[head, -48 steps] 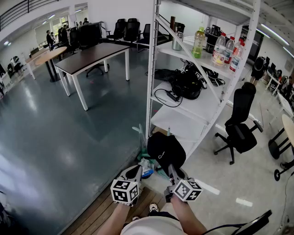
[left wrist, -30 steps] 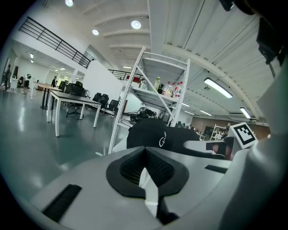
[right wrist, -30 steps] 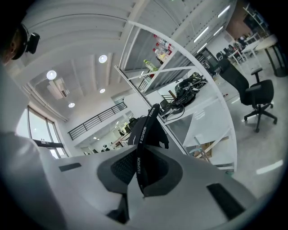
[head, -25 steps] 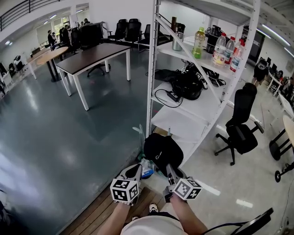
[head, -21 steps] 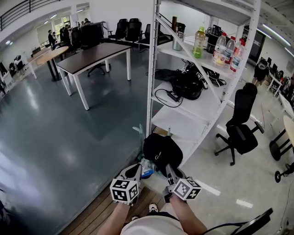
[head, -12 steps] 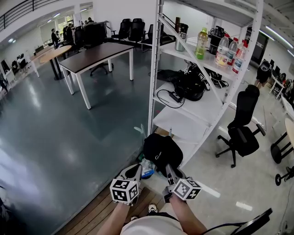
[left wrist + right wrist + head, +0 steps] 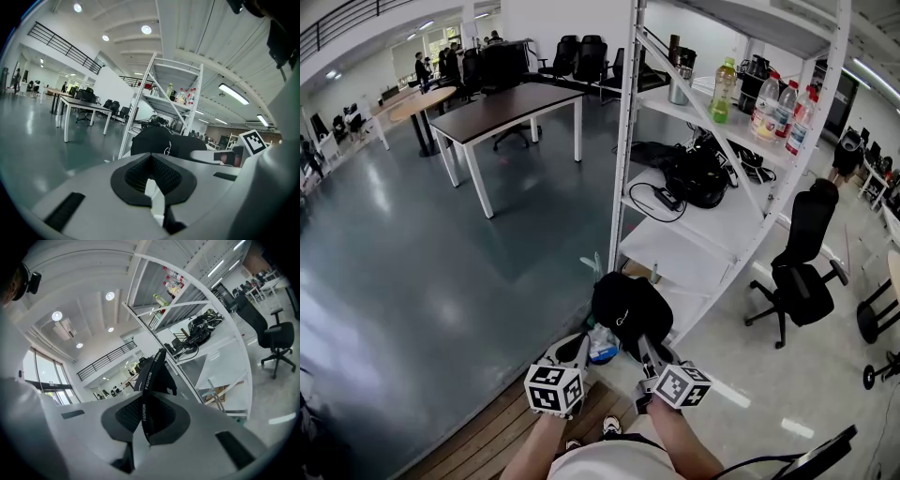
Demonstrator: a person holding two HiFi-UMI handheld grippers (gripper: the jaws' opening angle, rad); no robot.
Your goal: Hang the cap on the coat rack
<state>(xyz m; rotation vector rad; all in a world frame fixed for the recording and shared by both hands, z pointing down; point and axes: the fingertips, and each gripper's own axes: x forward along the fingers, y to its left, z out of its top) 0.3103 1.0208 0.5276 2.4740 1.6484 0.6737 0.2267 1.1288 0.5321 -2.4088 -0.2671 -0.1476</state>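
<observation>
A black cap hangs in front of me, low before the white shelf unit. My right gripper is shut on its edge band; in the right gripper view the band printed FASHION runs between the pads of the right gripper. My left gripper is held just left of the cap, apart from it. In the left gripper view the left gripper has its jaws together with nothing in them, and the cap shows beyond. No coat rack is in view.
The white shelf unit holds bottles, a black bag and cables. A black office chair stands to its right. A dark table stands far left. Plastic bags lie at the shelf's foot. Wooden boards are underfoot.
The cap has shifted slightly left and up with the right gripper. The head view has swung a little, so the shelf and table sit further right. Both grips stay the same.
</observation>
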